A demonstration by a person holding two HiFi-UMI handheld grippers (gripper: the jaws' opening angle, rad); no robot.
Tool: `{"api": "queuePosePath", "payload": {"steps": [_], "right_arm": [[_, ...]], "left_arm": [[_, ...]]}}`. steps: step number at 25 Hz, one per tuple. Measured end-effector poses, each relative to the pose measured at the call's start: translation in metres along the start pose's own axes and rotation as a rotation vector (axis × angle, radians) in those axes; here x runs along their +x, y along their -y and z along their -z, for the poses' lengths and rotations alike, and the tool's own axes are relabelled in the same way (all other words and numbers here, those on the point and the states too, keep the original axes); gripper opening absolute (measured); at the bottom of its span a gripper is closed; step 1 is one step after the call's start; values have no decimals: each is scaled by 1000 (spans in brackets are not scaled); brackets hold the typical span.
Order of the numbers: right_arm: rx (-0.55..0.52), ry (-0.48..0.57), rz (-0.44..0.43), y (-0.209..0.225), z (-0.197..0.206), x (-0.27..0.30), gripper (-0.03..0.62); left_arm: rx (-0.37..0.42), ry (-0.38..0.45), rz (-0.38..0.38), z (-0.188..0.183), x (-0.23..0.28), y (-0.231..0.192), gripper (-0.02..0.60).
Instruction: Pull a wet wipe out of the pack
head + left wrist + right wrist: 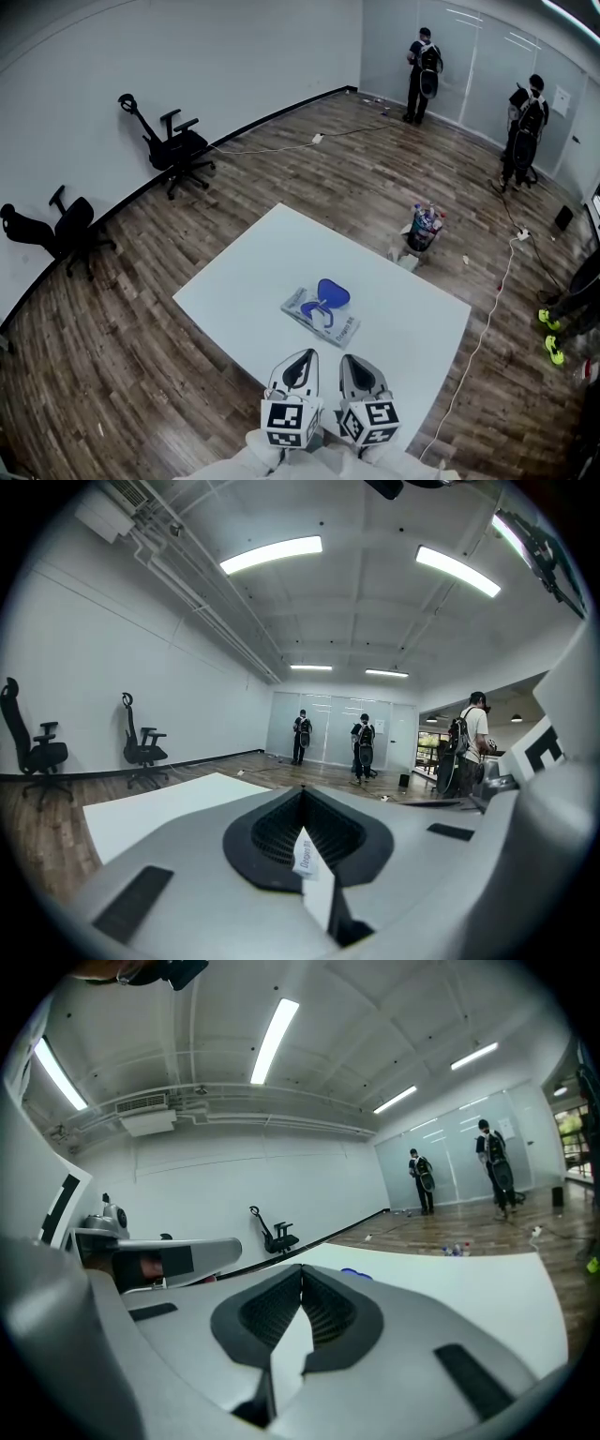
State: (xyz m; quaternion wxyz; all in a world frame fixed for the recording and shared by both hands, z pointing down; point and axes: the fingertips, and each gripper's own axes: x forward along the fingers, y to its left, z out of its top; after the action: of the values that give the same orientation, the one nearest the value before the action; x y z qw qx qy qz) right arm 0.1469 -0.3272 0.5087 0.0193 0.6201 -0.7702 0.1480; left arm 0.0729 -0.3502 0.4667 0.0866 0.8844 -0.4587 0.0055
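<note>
While both grippers wait at the 6 o'clock edge of a white surface [253, 272], a wet-wipe pack [319, 316] lies flat near its middle, straight ahead at 12 o'clock and well apart from them. The left gripper [304, 353] and right gripper [350, 358] sit side by side, each with its jaws pressed together and nothing between them. Both point roughly level towards the pack. The pack is a pale, flat pouch with a blue lid [333, 292] standing open at its 1 o'clock end. Whether a wipe already pokes out under the lid is too small to tell.

The pouch is probably light and soft, with slick film, so it would likely slide or lift when a wipe is tugged. One gripper pressing down on the end at 7 o'clock, away from the lid, should steady it. The wipe itself would be thin, limp and damp. It seems best pinched at whatever fold shows in the opening and drawn upward gently, since it could stretch or drag the next sheet out.
</note>
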Motion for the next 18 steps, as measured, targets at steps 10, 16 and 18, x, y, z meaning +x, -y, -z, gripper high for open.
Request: {"api": "queuePosePath", "payload": {"steps": [10, 16, 18], "right_arm": [[30, -21, -26, 13, 4, 29, 9], [49, -65, -18, 13, 12, 42, 9], [47, -71, -17, 12, 13, 47, 9]], "left_arm": [[2, -40, -37, 8, 11, -12, 0], [-16, -75, -44, 14, 21, -24, 0], [-13, -80, -45, 12, 22, -29, 0]]}}
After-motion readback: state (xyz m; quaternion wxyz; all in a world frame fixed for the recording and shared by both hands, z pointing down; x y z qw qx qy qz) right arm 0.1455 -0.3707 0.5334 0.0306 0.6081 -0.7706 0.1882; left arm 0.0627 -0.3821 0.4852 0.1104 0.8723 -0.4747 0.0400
